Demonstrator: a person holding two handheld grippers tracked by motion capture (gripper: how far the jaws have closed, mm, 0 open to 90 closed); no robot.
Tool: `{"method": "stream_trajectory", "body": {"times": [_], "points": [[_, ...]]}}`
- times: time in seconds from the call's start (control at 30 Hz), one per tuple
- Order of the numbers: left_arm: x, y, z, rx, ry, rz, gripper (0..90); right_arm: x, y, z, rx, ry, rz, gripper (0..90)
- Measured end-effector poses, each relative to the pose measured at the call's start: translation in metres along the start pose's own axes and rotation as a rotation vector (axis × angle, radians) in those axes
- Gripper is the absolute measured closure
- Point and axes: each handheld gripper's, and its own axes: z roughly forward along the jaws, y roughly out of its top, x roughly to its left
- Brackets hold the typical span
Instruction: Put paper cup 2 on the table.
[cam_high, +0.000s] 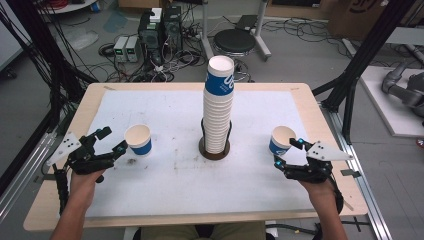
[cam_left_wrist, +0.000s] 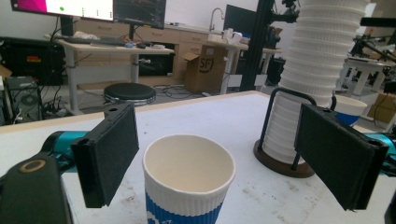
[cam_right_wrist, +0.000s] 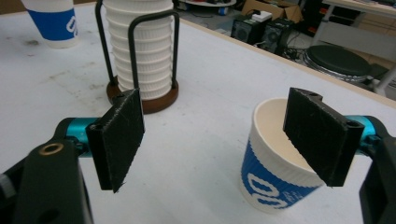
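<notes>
In the high view, two blue-and-white paper cups are seen upright on the white mat (cam_high: 165, 185). The left cup (cam_high: 138, 139) is set at centre left of the frame, just beside the tips of the left gripper (cam_high: 110, 140). In the left gripper view, this cup (cam_left_wrist: 188, 181) is seen at bottom centre between the two black pads (cam_left_wrist: 109, 154), with a clear gap on each side; the jaws are spread wide and nothing is gripped.

The right cup (cam_high: 281, 140) is placed at centre right, at the tips of the right gripper (cam_high: 287, 153). In the right gripper view, the cup (cam_right_wrist: 275, 163) is shown at lower right; one pad (cam_right_wrist: 320, 135) is held over its rim and mouth, while the other pad is kept well apart on the left over bare mat. The jaws are open, and the cup is not clamped.

A tall cup stack (cam_high: 218, 107) is held in a dark wire holder (cam_high: 215, 149) at the middle of the frame, between the two cups.
</notes>
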Motion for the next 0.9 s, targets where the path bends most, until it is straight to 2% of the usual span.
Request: {"method": "stream_trajectory", "body": {"times": [0.07, 0.17, 0.43, 0.7, 0.9], "points": [[-0.003, 0.001, 0.001, 0.005, 0.007, 0.011, 13.9, -0.002, -0.001, -0.002, 0.002, -0.011, 0.004, 21.1], [-0.006, 0.001, 0.0, 0.015, -0.004, 0.019, 14.0, -0.005, -0.003, -0.005, -0.003, -0.021, 0.008, 21.1], [-0.011, -0.001, -0.005, 0.027, -0.01, 0.018, 14.2, -0.008, -0.003, -0.012, -0.023, -0.036, 0.026, 21.1], [-0.013, 0.0, -0.012, 0.017, -0.016, 0.021, 14.3, -0.006, -0.001, -0.017, -0.044, -0.031, 0.044, 21.1], [-0.015, -0.001, -0.01, 0.035, -0.025, 0.041, 14.6, -0.003, 0.001, -0.018, -0.054, -0.027, 0.054, 21.1]]}}
